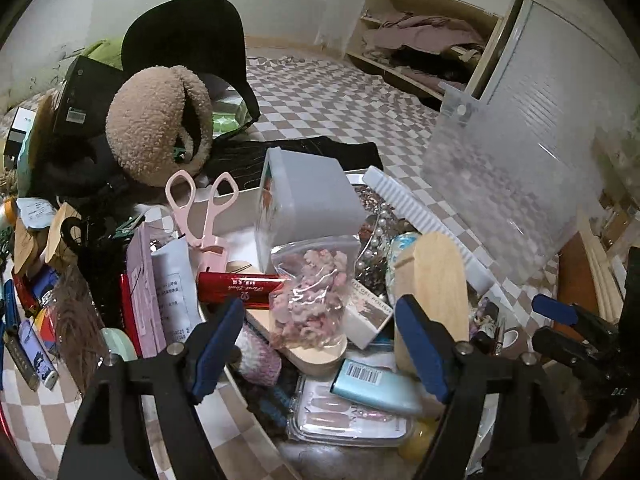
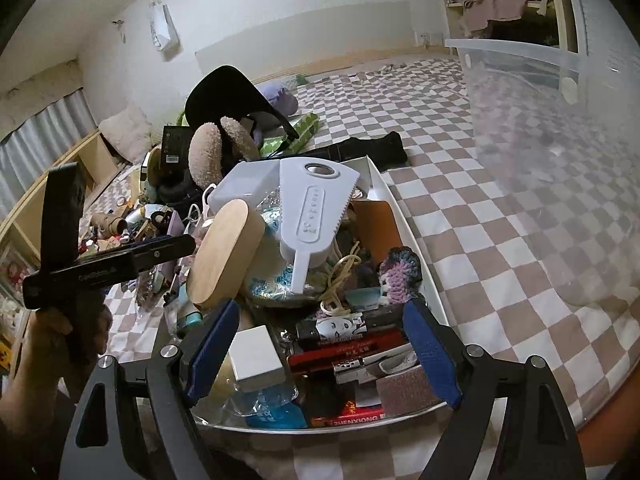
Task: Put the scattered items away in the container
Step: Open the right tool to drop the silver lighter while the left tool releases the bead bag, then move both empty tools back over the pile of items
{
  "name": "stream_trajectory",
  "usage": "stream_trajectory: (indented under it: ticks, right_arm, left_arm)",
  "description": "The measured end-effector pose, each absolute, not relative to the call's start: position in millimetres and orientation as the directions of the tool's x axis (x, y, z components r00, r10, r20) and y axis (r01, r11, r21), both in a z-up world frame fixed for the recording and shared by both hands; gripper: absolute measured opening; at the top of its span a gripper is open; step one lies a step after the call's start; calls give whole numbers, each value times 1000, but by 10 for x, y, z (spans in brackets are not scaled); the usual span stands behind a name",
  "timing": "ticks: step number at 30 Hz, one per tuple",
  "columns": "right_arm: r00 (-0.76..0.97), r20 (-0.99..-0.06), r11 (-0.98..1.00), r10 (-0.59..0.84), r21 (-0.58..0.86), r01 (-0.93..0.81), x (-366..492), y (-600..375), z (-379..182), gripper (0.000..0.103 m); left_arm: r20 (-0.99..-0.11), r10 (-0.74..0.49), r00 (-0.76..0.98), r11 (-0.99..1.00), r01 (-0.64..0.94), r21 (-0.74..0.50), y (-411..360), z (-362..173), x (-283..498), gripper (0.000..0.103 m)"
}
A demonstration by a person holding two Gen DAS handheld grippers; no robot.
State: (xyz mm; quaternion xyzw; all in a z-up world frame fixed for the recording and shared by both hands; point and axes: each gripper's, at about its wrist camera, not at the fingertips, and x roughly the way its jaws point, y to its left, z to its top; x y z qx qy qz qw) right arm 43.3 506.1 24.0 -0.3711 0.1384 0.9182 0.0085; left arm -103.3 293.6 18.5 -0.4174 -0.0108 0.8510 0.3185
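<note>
Checkered bedspread (image 2: 500,240) bearing 1 clear plastic bin (image 2: 560,152), tilted, right of a heaped white tray (image 2: 404,208). Left gripper (image 1: 320,344) and right gripper (image 2: 320,344): both jaws wide, empty, above the heap.

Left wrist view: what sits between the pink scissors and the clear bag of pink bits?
A red tube lies across that gap, below the pink scissors and left of the bag, seen in the left wrist view.

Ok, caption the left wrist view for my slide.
Open left claw hovers over a zip bag amid clutter.
</note>
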Motion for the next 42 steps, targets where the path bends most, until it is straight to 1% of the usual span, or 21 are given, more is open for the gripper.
stream_trajectory:
  ticks: [8,17,29,30,33,35,36,37,38,39,40,42]
  right_arm:
    - [-723,-685,-960,-91,254,-120,448,5005,253,84]
    - [-737,-669,-963,-100,250,-96,477,4847,392,84]
    - [-753,-646,-967,-125,250,-54,465,4501,566,84]
    - [-755,-643,-967,-128,250,-49,462,4458,582,84]
    - [-765,-631,-970,-129,241,-35,449,4326,629,84]
    - [-777,-616,-972,-127,235,-27,446,4238,667,84]
    - [-782,-609,-971,-130,236,-23,439,4195,686,88]
    - [-788,-602,-971,-129,238,-22,431,4152,705,94]
    - [-795,-593,-971,-127,238,-22,426,4109,725,102]
    - [-802,-584,-971,-126,237,-20,421,4065,745,103]
    - [-809,-574,-971,-124,237,-19,416,4022,765,103]
    - [-816,-564,-971,-127,241,-15,383,3945,782,103]
  left_arm:
    - [-693,557,-458,-795,-537,-283,2858,271,-983,78]
    - [-676,561,-478,-797,-533,-284,2665,403,-889,78]
    - [-668,521,-531,-831,-495,-255,2218,562,-731,78]
    - [-669,516,-536,-835,-490,-252,2172,572,-721,80]
    - [-665,492,-562,-854,-462,-240,1983,606,-687,91]
    - [-660,480,-577,-863,-446,-237,1860,629,-669,91]
    - [-660,473,-584,-868,-437,-235,1790,640,-662,91]
    - [-659,467,-590,-872,-431,-233,1730,649,-653,91]
    - [-658,460,-596,-877,-423,-230,1668,657,-642,92]
    - [-657,451,-605,-882,-414,-224,1604,664,-630,93]
    - [-656,440,-614,-888,-404,-218,1533,671,-615,96]
    - [-653,423,-628,-898,-388,-208,1409,672,-587,101]
